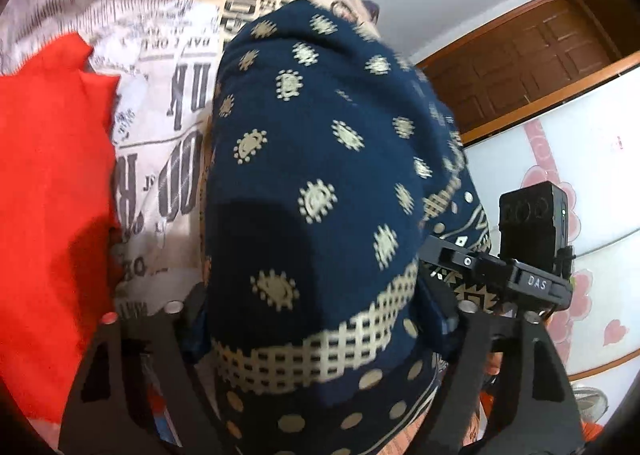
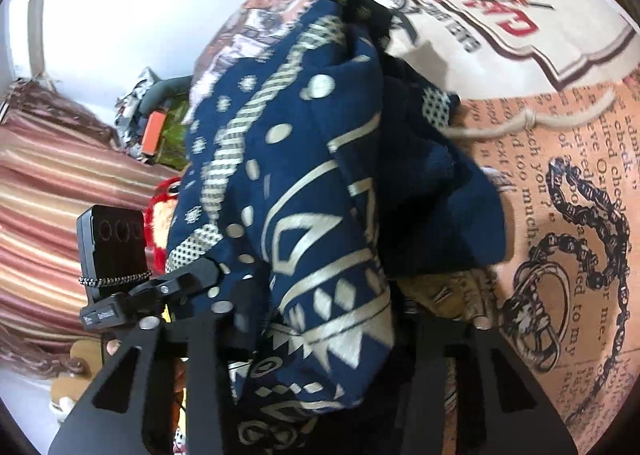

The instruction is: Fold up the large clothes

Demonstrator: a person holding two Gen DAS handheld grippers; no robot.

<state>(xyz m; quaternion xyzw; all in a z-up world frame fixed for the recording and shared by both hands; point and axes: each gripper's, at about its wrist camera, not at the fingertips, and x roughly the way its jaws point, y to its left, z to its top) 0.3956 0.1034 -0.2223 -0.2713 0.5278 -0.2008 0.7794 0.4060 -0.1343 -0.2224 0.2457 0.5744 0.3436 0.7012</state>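
- Between both grippers: navy garment bunched over bedspread.
- Left gripper and right gripper: jaws clamped on garment.
- Advice: keep both grips level, spread cloth taut before lowering.

Bed under a printed cover, newsprint lettering in grey on white in the left wrist view, a red-lettered emblem, peach text panels and a chain drawing in the right wrist view. On the cover: a red cloth at the left edge, just beside a navy garment with cream motifs, bunched into a mound. A cream cord across the peach panel, touching the navy cloth's edge.
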